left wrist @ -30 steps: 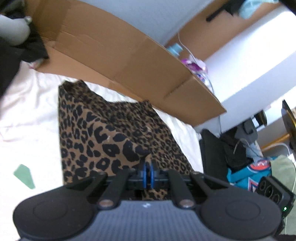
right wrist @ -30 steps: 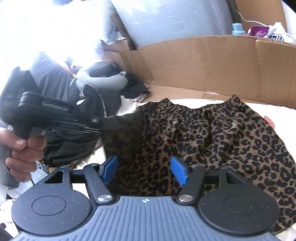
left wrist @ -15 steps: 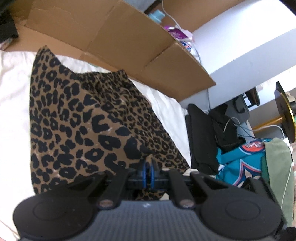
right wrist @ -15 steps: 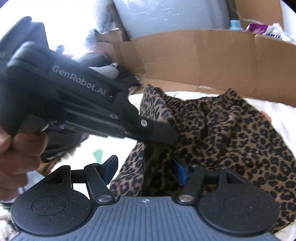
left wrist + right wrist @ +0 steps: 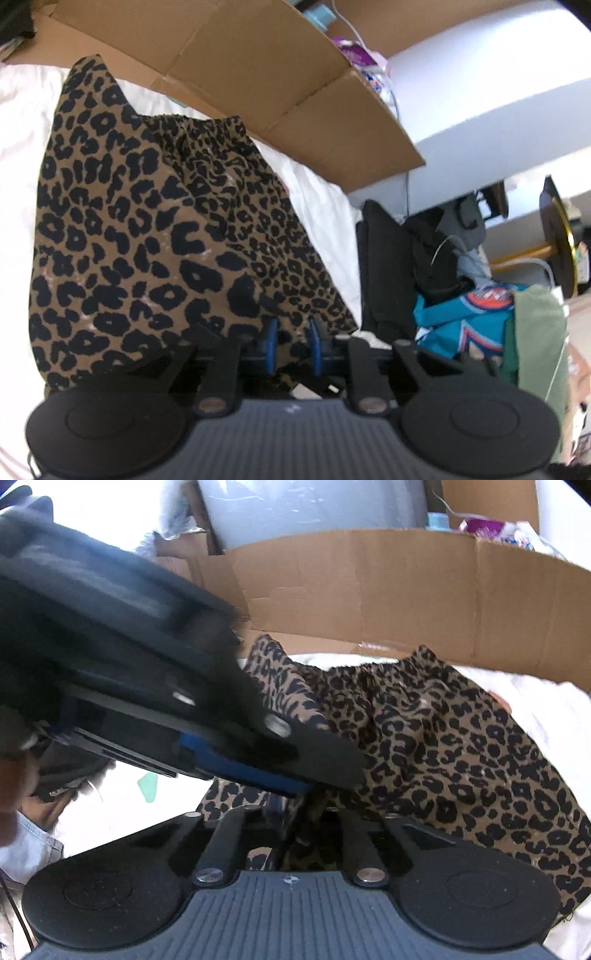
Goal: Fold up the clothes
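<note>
White-sheeted bed (image 5: 321,199) carrying a leopard-print garment (image 5: 147,236) and little else.

The sheet is bright and lightly creased, and its bare parts show on both sides of the leopard-print garment, which is spread across it with the gathered waistband at the far end. Just beyond that waistband, a flattened cardboard box (image 5: 406,590) stands along the bed's far edge, its lower flap lying at the sheet's edge. To the left of the garment in the right wrist view, a small green scrap (image 5: 148,786) lies on the white sheet, apart from the fabric. Farther left of the garment, dark clothing (image 5: 70,771) is heaped at the bed's edge.
</note>
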Demonstrator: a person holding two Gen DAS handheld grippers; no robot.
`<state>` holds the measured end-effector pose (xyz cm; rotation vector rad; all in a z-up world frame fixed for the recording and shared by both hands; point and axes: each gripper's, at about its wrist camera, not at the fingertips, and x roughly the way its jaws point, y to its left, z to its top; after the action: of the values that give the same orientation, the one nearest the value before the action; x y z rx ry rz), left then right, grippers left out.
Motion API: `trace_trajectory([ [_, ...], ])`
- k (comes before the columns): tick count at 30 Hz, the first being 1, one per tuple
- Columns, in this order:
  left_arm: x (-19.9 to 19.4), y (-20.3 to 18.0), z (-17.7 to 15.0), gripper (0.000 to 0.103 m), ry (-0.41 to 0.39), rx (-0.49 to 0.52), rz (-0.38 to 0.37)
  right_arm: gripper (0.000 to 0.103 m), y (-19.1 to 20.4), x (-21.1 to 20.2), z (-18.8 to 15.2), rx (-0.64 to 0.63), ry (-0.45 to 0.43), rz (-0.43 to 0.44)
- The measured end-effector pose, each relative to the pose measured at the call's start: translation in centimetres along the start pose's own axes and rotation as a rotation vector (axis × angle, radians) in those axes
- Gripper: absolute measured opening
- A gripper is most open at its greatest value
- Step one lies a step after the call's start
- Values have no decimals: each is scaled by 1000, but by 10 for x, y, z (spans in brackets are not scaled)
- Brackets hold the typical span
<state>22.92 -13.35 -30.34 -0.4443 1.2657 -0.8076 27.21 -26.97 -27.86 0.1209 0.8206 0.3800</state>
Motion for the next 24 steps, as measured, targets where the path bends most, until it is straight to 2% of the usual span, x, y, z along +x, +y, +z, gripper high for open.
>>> trace_trajectory([
  [1, -4, 0, 1, 20, -21, 5, 2, 8, -2, 1, 0, 7, 3, -2],
  [4, -12, -1, 4, 32, -61, 32, 22, 6, -10, 3, -1, 28, 12, -7],
  [6, -14, 5, 5, 34, -66, 32, 57, 6, -14, 5, -2, 42, 18, -11],
  [10, -16, 25, 4, 35, -62, -6, 140, 4, -24, 8, -3, 70, 30, -18],
  [12, -20, 39, -2, 40, -58, -17, 191, 3, -30, 5, -2, 77, 29, -21],
  [15, -31, 63, -15, 42, -54, -47, 248, 3, -39, 0, -1, 85, 27, -26],
  [22, -40, 96, -34, 46, -31, -99, 312, 2, -59, -12, 3, 105, 20, -36],
  [24, -40, 99, -36, 51, -20, -93, 312, 2, -65, -16, 5, 111, 19, -39],
])
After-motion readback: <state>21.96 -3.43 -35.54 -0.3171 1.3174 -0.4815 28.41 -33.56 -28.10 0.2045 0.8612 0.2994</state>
